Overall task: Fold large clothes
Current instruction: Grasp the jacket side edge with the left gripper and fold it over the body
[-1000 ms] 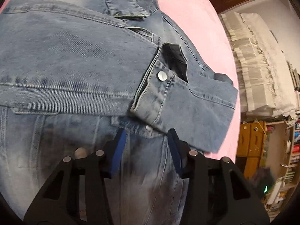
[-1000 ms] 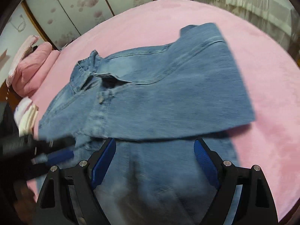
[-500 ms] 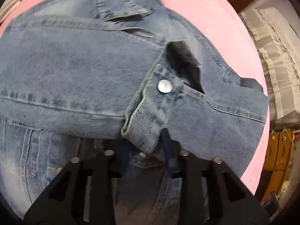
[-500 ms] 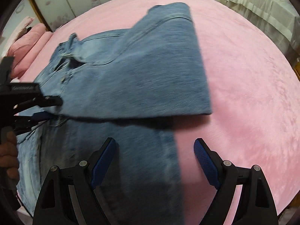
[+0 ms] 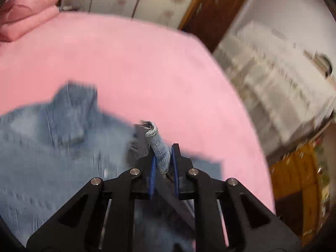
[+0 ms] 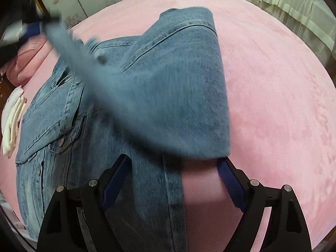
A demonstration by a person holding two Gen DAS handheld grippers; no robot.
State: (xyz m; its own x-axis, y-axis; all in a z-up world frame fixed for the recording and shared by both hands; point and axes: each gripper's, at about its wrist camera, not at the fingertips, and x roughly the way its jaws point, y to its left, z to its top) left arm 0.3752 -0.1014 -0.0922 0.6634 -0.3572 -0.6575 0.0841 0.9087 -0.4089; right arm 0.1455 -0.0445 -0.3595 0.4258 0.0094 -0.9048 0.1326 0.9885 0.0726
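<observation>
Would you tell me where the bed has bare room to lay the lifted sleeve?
Bare pink blanket lies beyond the denim jacket, toward the curtains. It is crowded at the folded pink bedding and white cloths.

The left gripper point(image 5: 163, 157) is showing a matte black frame with triangular cut-outs, 4 round silver screws across its linkage and 2 flat blue pads point(image 5: 152, 174). The right gripper point(image 6: 174, 180) is wearing the same black frame, 4 silver screws and ribbed blue pads point(image 6: 231, 185).

jacket point(image 6: 130, 109) spread on bed point(image 6: 273, 84); sleeve point(image 6: 71, 48) lifted above it, folded bedding point(image 5: 27, 14) behind
</observation>
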